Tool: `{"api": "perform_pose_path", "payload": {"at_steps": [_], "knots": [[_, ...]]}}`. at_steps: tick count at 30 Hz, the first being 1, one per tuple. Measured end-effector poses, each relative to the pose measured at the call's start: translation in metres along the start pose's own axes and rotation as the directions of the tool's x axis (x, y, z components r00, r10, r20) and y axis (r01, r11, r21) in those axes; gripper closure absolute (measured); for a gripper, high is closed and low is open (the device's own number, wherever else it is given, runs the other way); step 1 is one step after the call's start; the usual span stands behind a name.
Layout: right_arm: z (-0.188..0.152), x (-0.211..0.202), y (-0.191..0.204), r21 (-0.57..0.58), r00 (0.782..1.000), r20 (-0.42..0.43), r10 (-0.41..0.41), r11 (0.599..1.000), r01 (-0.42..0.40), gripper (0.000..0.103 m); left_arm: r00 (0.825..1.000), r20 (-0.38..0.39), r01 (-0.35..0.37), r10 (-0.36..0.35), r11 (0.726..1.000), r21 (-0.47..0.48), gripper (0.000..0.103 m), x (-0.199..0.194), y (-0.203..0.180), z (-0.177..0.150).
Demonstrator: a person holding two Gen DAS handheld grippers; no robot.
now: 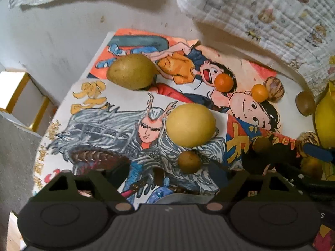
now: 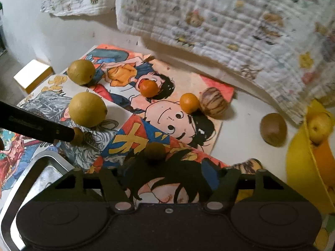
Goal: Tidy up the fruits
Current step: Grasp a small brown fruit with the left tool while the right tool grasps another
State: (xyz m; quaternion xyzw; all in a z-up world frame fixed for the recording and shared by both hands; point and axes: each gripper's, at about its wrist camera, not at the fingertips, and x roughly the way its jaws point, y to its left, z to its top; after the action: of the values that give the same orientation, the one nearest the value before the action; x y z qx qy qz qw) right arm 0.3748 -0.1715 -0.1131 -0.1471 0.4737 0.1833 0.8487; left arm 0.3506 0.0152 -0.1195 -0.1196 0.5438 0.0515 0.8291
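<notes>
Fruits lie scattered on the drawing-covered surface (image 2: 240, 113): a small brown fruit (image 1: 189, 161) sits between the parted left claw (image 1: 189, 175), another brown fruit (image 2: 155, 151) at twelve o'clock of the parted right claw (image 2: 165, 177).

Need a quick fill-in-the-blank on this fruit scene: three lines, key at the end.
1. ___ small oranges lie on the posters.
2. The striped fruit at the posters' far corner touches an ___.
3. The kiwi lies on the bare table between the posters and the ___ basket.
Missing words: two; orange; yellow.
</notes>
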Motion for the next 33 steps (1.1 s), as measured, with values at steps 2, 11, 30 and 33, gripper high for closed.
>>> {"api": "perform_pose_path", "payload": {"at_steps": [2, 11, 30, 33], "knots": [[0.002, 0.005, 0.0, -0.005, 1.0, -0.005, 0.013, 1.0, -0.013, 0.039, 1.0, -0.013, 0.017, -0.017, 1.0, -0.011, 0.028, 0.004, 0.0, 0.001], [0.011, 0.03, -0.002, 0.006, 0.996, -0.042, 0.075, 0.997, -0.075, 0.052, 0.996, -0.048, 0.078, -0.079, 0.997, -0.023, 0.053, 0.018, -0.005, 0.004], [0.019, 0.041, 0.008, 0.011, 0.993, -0.057, 0.102, 0.995, -0.102, 0.073, 0.989, -0.06, 0.134, -0.137, 0.99, -0.039, 0.074, 0.022, -0.003, 0.007], [0.016, 0.028, 0.011, 0.033, 0.995, -0.041, 0.093, 0.995, -0.092, 0.073, 0.986, -0.055, 0.154, -0.156, 0.988, -0.033, 0.074, 0.016, -0.002, 0.001]]}}
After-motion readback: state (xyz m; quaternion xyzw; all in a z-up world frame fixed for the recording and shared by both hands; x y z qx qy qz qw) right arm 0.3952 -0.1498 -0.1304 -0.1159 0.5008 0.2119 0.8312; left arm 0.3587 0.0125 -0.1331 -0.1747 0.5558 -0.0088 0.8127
